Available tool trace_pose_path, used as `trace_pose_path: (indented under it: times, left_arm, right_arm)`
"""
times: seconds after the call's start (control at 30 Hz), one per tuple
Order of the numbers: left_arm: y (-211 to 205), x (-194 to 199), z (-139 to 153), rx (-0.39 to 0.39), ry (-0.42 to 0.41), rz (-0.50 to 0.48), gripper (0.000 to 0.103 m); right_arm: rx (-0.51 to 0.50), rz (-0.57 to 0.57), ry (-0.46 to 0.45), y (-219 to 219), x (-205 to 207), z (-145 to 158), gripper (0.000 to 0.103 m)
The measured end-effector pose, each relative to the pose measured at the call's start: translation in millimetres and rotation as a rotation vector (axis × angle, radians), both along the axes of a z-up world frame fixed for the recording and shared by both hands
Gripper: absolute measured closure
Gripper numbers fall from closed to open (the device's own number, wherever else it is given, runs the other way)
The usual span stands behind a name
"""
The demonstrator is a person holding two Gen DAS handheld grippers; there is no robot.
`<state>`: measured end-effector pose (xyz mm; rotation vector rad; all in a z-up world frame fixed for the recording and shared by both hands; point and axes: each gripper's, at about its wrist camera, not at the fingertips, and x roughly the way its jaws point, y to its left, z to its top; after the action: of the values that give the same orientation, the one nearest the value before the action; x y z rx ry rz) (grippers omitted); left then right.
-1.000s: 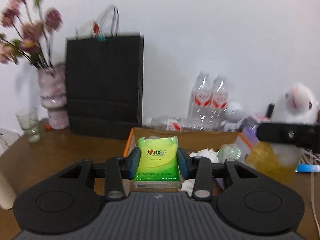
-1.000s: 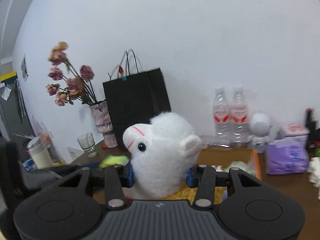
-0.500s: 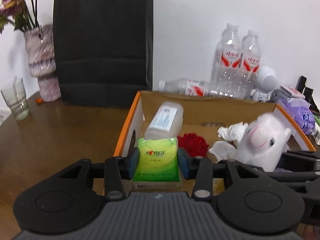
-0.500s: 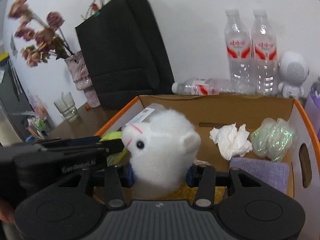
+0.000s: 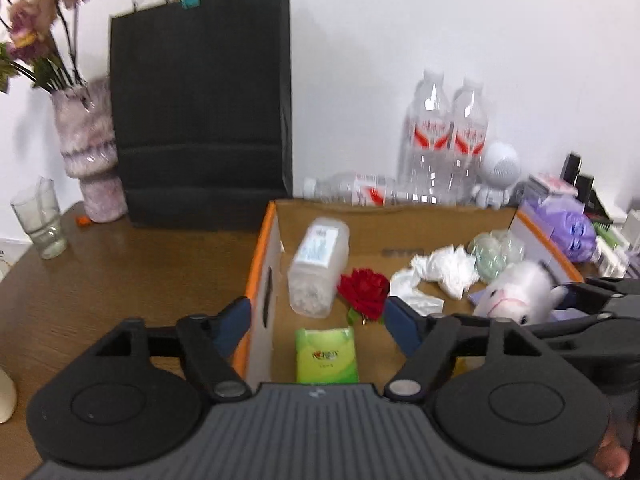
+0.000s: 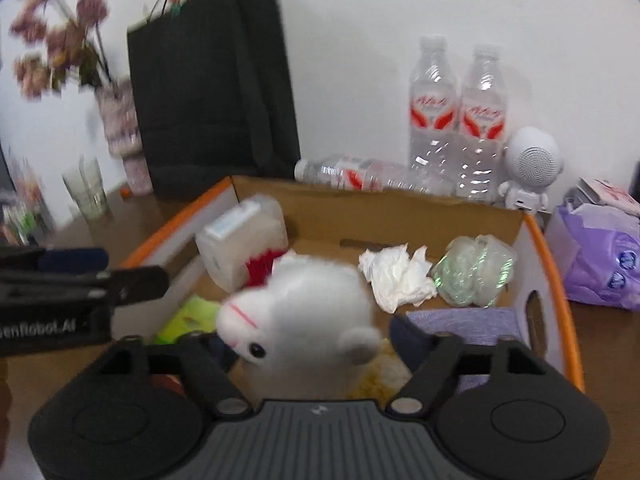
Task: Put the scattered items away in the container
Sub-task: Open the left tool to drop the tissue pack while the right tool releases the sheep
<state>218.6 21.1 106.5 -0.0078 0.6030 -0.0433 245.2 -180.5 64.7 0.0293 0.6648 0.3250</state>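
An orange-rimmed cardboard box point(image 5: 260, 256) point(image 6: 556, 280) stands on the brown table. My left gripper point(image 5: 318, 322) is open above its near left corner. The green tissue pack point(image 5: 326, 356) point(image 6: 188, 318) lies loose on the box floor below it. My right gripper point(image 6: 310, 346) is open over the box. The white plush alpaca point(image 6: 308, 320) point(image 5: 516, 298) tips over between its spread fingers, free of them. In the box are a clear cotton-swab jar point(image 5: 318, 266), a red flower point(image 5: 366, 294), crumpled tissue point(image 6: 396, 276), a clear wrapper point(image 6: 474, 270) and a purple cloth point(image 6: 464, 326).
A black paper bag point(image 5: 200, 120), a vase of dried flowers point(image 5: 90, 152) and a glass point(image 5: 38, 218) stand left behind the box. Water bottles point(image 6: 456, 120), a white speaker figure point(image 6: 530, 166) and a purple tissue pack point(image 6: 604, 256) are behind and to the right.
Both grippers have opened. The green tissue pack has dropped onto the box floor, and the alpaca has slipped from the right fingers and tipped forward into the box.
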Motion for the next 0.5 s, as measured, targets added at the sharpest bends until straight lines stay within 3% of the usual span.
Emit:
trace_pose_path:
  times: [0.13, 0.3, 0.5]
  left_arm:
    - [2.8, -10.6, 25.4, -0.019, -0.006, 0.026, 0.023]
    - [-7.0, -23.0, 51.1, 0.016, 0.004, 0.033, 0.009]
    - [-17.6, -31.2, 65.4, 0.029, 0.105, 0.039, 0.002]
  right_arm:
    - [0.07, -0.01, -0.019, -17.6, -13.0, 35.9, 0.017]
    - [0.101, -0.064, -0.023, -39.2, -30.3, 79.5, 0.017]
    - [-0.088, -0.156, 0.133, -36.3, -42.0, 99.2, 0.016]
